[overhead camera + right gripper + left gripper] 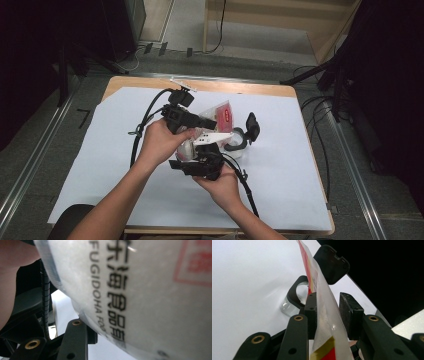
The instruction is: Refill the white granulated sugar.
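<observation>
Near the counter (280, 165) centre, a sealed food pouch (220, 114) is being held up between both grippers. The left gripper (329, 315) jaws are standing slightly apart with the pouch edge between them, touching one pad. The right gripper (202, 162) jaws are being pressed on the pouch's lower body, apparently to steady it. At three o'clock a clear jar (239, 145) with open black lid is waiting; free room is lying toward six o'clock.

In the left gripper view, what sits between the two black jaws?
A translucent food pouch with red and yellow print runs edge-on up between the left gripper's jaws. It lies against the left pad; a gap shows at the right pad.
</observation>
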A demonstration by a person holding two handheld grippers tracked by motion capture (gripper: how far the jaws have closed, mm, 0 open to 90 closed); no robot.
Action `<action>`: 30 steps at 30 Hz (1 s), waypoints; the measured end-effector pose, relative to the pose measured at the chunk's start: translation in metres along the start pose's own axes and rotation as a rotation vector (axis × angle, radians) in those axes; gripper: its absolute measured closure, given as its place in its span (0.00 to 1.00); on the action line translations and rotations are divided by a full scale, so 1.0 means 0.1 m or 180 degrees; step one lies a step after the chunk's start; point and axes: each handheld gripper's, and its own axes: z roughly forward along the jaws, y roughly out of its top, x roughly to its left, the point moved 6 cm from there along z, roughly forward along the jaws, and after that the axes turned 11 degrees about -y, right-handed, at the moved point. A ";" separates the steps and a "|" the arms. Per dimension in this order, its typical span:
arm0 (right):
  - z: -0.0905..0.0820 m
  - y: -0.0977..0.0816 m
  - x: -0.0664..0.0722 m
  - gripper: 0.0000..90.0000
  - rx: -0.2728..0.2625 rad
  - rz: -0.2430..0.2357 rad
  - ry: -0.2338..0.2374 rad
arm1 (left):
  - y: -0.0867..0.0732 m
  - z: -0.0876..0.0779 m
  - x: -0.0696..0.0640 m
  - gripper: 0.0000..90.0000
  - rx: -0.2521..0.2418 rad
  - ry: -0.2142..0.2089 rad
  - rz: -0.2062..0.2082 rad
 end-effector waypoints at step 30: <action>0.06 0.03 -0.03 0.69 0.0020 -0.0063 0.0059 | 0.00 -0.04 0.04 0.78 -0.0098 0.0129 0.0041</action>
